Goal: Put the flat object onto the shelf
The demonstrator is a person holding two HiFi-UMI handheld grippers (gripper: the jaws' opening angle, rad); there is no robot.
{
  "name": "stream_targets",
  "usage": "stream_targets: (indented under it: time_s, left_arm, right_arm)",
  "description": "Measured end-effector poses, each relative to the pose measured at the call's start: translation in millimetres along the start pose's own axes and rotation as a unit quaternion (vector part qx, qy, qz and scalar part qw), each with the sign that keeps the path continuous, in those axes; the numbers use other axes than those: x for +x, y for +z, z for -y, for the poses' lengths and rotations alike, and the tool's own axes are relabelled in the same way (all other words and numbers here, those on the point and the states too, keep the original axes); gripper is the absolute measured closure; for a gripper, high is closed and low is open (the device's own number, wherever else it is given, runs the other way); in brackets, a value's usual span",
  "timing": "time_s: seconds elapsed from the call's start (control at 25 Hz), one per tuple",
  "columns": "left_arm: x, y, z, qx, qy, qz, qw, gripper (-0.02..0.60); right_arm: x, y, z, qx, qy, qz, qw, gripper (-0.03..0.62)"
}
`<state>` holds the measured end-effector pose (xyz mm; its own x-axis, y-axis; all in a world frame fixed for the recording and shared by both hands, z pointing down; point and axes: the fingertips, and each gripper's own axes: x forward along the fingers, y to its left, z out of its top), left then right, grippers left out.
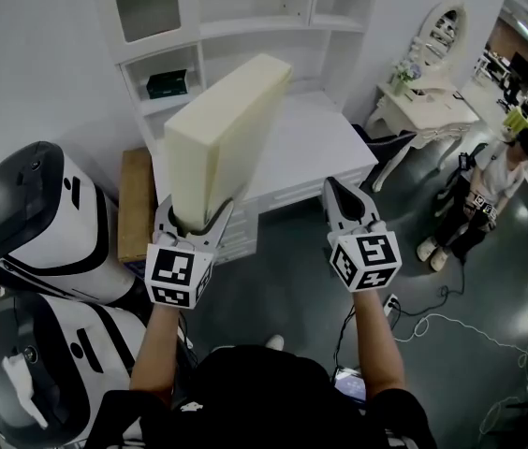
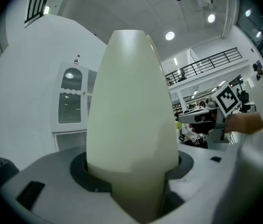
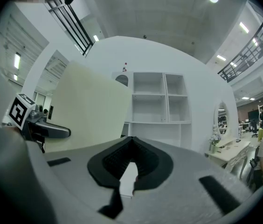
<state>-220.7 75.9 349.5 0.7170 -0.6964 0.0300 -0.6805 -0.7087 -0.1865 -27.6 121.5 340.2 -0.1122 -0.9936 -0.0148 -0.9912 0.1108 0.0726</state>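
jaws of the left gripper (image 1: 197,221) stand partly apart, clamped on the near end of the foam slab (image 1: 229,129), which sticks out ahead toward the white shelf (image 1: 256,28); right gripper (image 1: 343,197) jaws meet at the tips, empty

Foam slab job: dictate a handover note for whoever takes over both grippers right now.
Left gripper: shut on the foam slab, gripping its lower end; the slab stands upright.
Right gripper: shut, empty, beside the slab and not touching it.
The white shelf unit is straight ahead; one left cubby holds a dark box.
Done: slab picked up.
Left: bring the slab to the shelf, set it in, release.
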Motion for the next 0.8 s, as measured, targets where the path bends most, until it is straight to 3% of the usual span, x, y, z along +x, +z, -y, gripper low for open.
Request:
stream_targets:
  time_s: [0.4,0.8]
  left_arm:
    - [25.8,-5.4,42.1,0.006,0.004,-0.014,0.9999,0.304]
    - [43.1,-10.8,41.3,0.005,0.012,-0.017,0.9998,0.304]
  right_arm:
    - [-8.2,-19.2,40.0,0.006,0.017,-0.009,1.000,0.597]
    - [1.9,-31.9,51.1,0.005,0.024,-0.015,1.000,0.595]
